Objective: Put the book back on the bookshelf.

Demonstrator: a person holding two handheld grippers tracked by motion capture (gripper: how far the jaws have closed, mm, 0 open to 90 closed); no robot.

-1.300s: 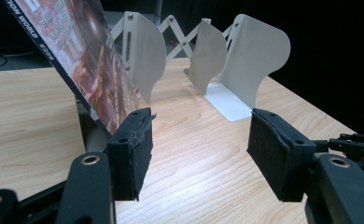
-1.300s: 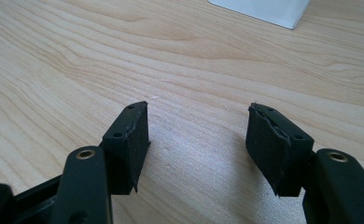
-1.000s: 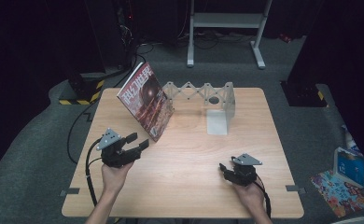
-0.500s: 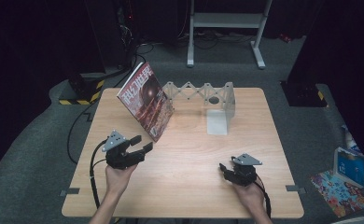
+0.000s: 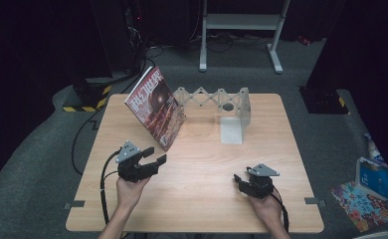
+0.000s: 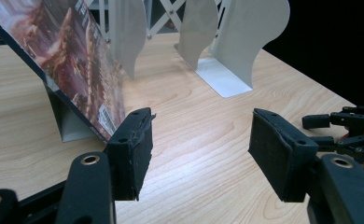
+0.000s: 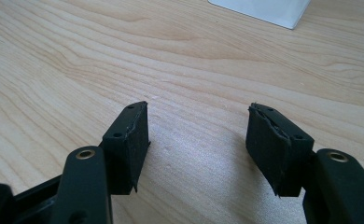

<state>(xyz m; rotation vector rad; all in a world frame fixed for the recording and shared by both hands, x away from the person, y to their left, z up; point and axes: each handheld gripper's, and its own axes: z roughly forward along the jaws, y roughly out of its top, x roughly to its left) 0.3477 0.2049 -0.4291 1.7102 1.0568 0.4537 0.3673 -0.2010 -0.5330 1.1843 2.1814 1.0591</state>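
Note:
A magazine [image 5: 153,105] with a reddish cover stands tilted, leaning on a grey accordion file rack [image 5: 209,96] at the table's back. In the left gripper view the magazine [image 6: 63,51] fills the upper left, just beyond my left jaw, and the rack's dividers [image 6: 238,42] stand behind. My left gripper [image 5: 156,154] [image 6: 201,140] hovers open a short way in front of the magazine's lower corner, with nothing between its jaws. Open as well, my right gripper [image 5: 237,180] [image 7: 196,135] rests low over bare wood at the front right.
The wooden table [image 5: 202,199] has the rack's white base plate [image 5: 231,130] [image 7: 264,9] right of centre. On the floor lie colourful books [image 5: 368,196] at the right, and a metal stand [image 5: 242,30] is behind the table. My right gripper [image 6: 346,128] shows at the edge of the left gripper view.
My left gripper has shifted slightly right and toward the near edge, jaws just as wide. The right gripper and the magazine have not moved.

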